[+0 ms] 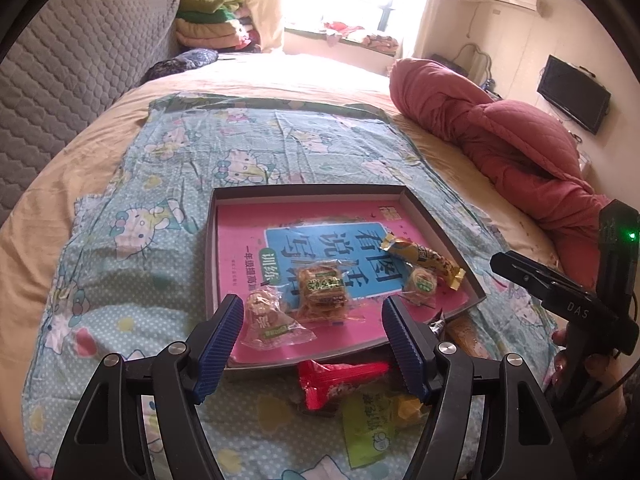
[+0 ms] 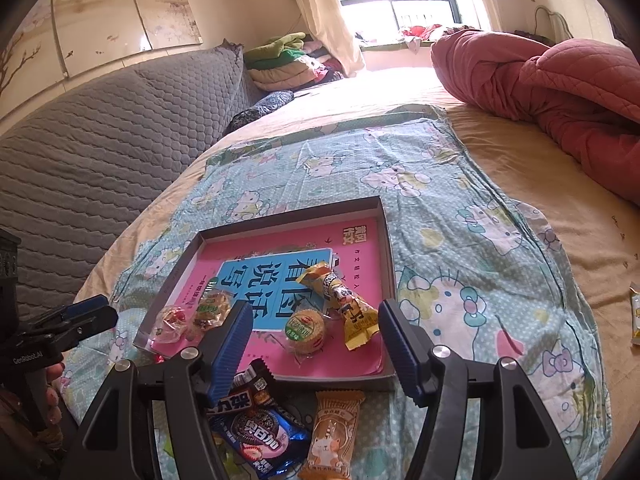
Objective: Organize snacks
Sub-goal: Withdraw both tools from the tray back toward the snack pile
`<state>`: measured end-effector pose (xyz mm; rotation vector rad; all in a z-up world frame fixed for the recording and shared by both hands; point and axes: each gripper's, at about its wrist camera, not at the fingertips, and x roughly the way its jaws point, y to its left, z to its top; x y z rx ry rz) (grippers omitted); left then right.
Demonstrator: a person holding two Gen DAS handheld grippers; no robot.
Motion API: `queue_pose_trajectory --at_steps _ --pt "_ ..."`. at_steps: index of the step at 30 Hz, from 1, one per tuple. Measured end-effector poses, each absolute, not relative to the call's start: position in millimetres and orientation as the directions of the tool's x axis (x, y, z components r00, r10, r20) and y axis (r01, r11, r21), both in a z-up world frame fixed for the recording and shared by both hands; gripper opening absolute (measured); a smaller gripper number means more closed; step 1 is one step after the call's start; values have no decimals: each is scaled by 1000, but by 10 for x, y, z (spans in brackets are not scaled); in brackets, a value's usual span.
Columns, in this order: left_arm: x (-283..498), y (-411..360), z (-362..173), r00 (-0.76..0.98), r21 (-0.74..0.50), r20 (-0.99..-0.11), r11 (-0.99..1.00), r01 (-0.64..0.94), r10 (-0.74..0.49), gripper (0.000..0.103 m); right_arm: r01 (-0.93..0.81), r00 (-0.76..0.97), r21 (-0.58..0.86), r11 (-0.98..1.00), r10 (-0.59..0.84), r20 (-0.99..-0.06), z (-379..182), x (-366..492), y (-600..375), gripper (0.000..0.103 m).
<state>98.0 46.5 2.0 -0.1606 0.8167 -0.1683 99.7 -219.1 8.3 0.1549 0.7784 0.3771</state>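
A shallow grey box [image 1: 310, 191] [image 2: 385, 240] with a pink book inside lies on the bed. In it are a yellow stick snack [image 1: 424, 258] [image 2: 340, 300], a round green-label biscuit [image 1: 422, 282] [image 2: 305, 330], a square clear-wrapped cake [image 1: 322, 286] [image 2: 212, 310] and a small clear-wrapped candy [image 1: 266, 316] [image 2: 172, 320]. My left gripper [image 1: 314, 346] is open and empty above the box's near edge. My right gripper [image 2: 316, 350] is open and empty there too. In front of the box lie a red packet [image 1: 336, 384], a green packet [image 1: 370, 432], a blue packet [image 2: 256, 436] and an orange cat packet [image 2: 330, 440].
A Hello Kitty cloth [image 1: 248, 152] [image 2: 460, 208] covers the bed under the box. A rolled red quilt [image 1: 500, 136] [image 2: 560, 84] lies at the right. A grey padded headboard [image 2: 100, 140] stands at the left. A stray yellow packet [image 2: 635, 316] lies at the far right.
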Motion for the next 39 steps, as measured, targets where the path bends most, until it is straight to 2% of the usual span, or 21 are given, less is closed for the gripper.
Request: queue_pose_trajectory --at_steps 5,23,29,33,39 --pt "959 375 13 662 -208 -712 970 122 -236 77 -271 651 275 922 386 -653 117 918 -2210 65" --pt "816 -48 -63 571 -234 -731 924 304 -373 77 -217 626 275 937 350 -697 117 649 -2279 65" --pt "762 -136 -117 550 -194 -758 927 322 -350 77 -207 605 262 943 334 -723 63 578 -2277 65" --pt "731 -170 -171 520 -244 -761 913 326 -389 77 -206 587 257 944 329 -740 17 541 -2249 65" --pt "706 -293 -257 499 -224 -770 901 371 -397 77 -197 546 246 949 315 -777 -93 499 -2196 65"
